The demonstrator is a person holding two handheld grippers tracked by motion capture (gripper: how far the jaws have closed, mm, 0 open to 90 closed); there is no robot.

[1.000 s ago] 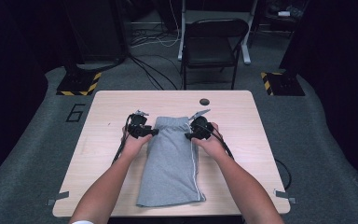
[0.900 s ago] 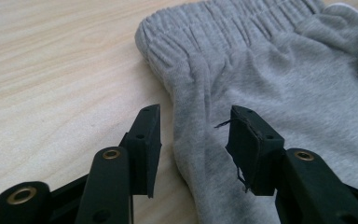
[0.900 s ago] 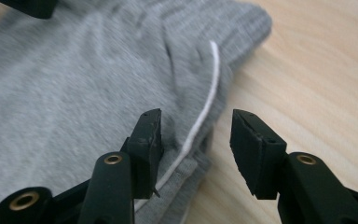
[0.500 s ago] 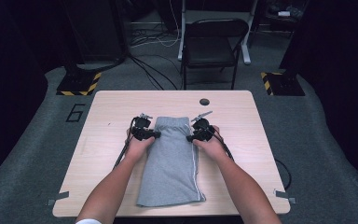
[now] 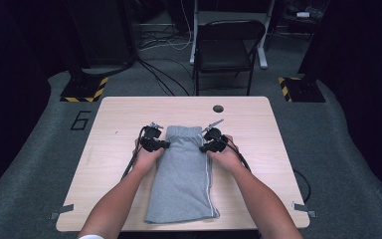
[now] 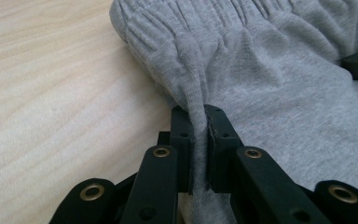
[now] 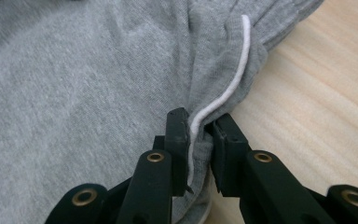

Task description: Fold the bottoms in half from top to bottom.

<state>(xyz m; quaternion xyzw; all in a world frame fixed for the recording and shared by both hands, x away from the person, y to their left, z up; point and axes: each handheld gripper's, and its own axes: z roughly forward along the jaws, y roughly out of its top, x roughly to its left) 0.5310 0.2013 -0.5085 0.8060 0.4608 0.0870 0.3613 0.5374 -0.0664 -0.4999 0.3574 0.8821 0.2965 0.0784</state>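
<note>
In the middle of the counter [image 5: 114, 164] the folded grey shorts [image 5: 181, 184] lie lengthwise, waistband at the far end and hem toward the person. Compared with a second ago not much is different: both claws have crept a little toward the near side along the two long edges, and the cloth itself looks like it hasn't budged.

The left claw [image 5: 165, 145] is pressed together on a ridge of fabric at the shorts' left edge just below the gathered waistband; the left gripper view has the grey fold [image 6: 198, 135] squeezed upright between the two black jaws. The right claw [image 5: 202, 148] is pinching the opposite edge, and in the right gripper view the white piping [image 7: 223, 93] runs straight down into the bite. Both hands sit at about the same height along the cloth, so the grip is pretty even.

Room-wise there's bare wood on both sides of the shorts, wider strips left and right than at the near end, where the hem sits close to the counter's front edge. Beyond the waistband there's an open stretch with just a small dark round thing [image 5: 218, 108] near the far edge.

The counter is light wood on grey carpet. Behind it stands a dark folding chair [image 5: 229, 50], with cables [image 5: 159, 74] on the floor and yellow-black striped stand bases [image 5: 84, 89] either side.
</note>
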